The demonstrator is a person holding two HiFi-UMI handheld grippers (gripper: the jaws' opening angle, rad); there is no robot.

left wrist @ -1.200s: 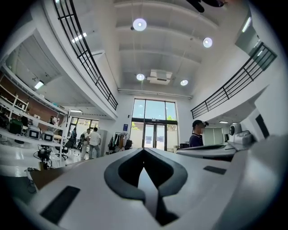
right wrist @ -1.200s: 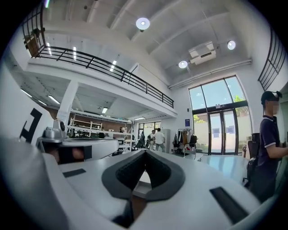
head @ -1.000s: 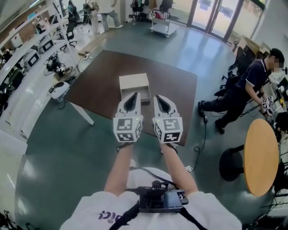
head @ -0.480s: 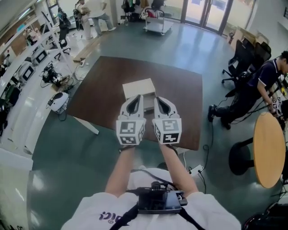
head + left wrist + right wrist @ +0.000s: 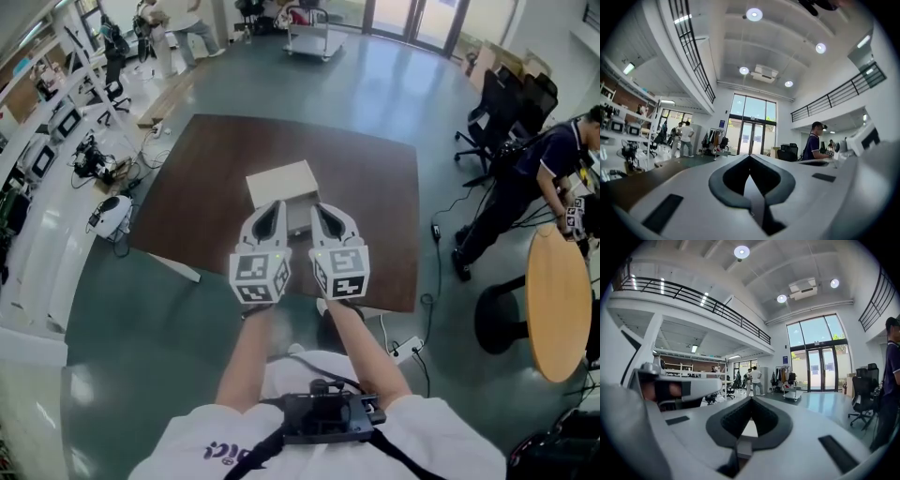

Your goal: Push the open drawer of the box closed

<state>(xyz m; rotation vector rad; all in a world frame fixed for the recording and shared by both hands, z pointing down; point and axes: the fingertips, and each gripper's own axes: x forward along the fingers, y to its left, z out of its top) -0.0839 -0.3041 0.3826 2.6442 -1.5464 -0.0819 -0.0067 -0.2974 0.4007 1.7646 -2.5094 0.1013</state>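
Observation:
A cream box [image 5: 278, 181] stands on the dark brown table [image 5: 375, 216] in the head view. Its drawer [image 5: 298, 219] is pulled out toward me. My left gripper [image 5: 274, 205] and right gripper [image 5: 318, 209] are held side by side, tips over the drawer's near end. Whether they touch it I cannot tell. In the left gripper view the left gripper [image 5: 750, 156] has its jaws meeting at the tip, with nothing between them. The right gripper [image 5: 751, 400] is likewise shut and empty in the right gripper view. Both point about level across the hall.
A person [image 5: 548, 164] bends by a round wooden table [image 5: 555, 300] at the right, with a black stool [image 5: 495, 321] and office chairs [image 5: 502, 103] nearby. Workbenches [image 5: 56, 131] line the left wall. A cart [image 5: 305, 28] stands far back. A power strip [image 5: 409, 349] lies on the floor.
Both grippers have moved forward together to the box; their tips, earlier short of the drawer, now lie over its near end. The jaws stayed shut.

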